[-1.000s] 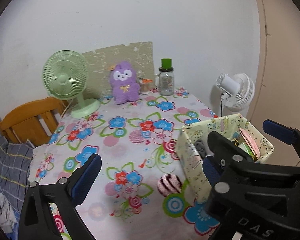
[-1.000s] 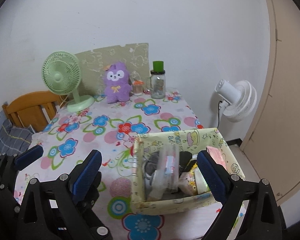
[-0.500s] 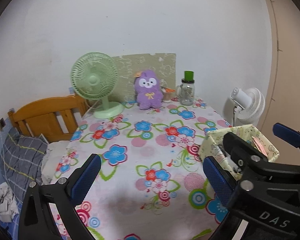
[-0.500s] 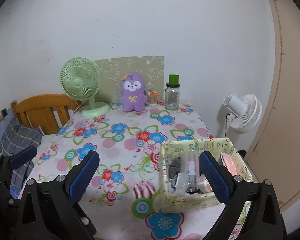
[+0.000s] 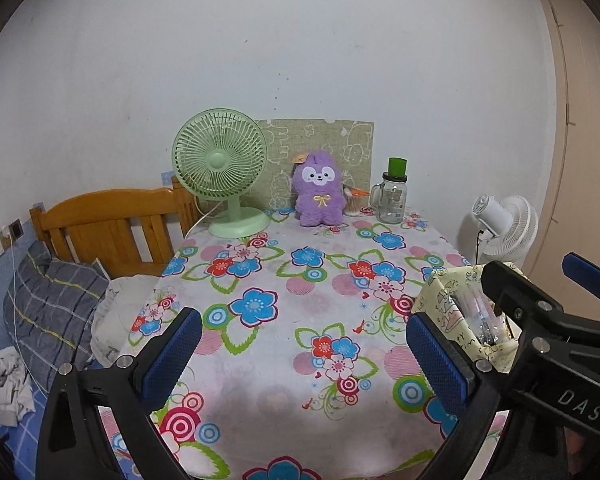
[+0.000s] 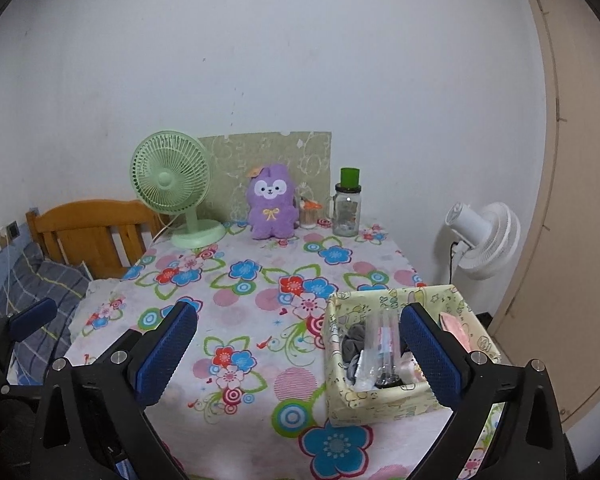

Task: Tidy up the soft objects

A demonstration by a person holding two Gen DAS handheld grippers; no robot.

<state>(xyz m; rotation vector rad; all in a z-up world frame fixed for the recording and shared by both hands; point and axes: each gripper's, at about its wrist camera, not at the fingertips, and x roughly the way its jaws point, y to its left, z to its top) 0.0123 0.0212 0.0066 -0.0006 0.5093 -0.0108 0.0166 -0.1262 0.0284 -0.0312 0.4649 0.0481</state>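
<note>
Both tools have drawn back from the fabric box (image 6: 400, 398) at four o'clock on the bench (image 6: 260, 320), right tool (image 6: 298, 344) just opening wide and empty, left tool (image 5: 302, 350) gaping empty, suggesting items are stowed; purple plush (image 6: 270, 202) waits at twelve

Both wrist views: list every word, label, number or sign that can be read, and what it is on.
"DAS": on the right gripper's black body, left wrist view.
Jar label: too small to read.
Box prints, with some lettering: too blurred to read.
Nothing else legible.
</note>
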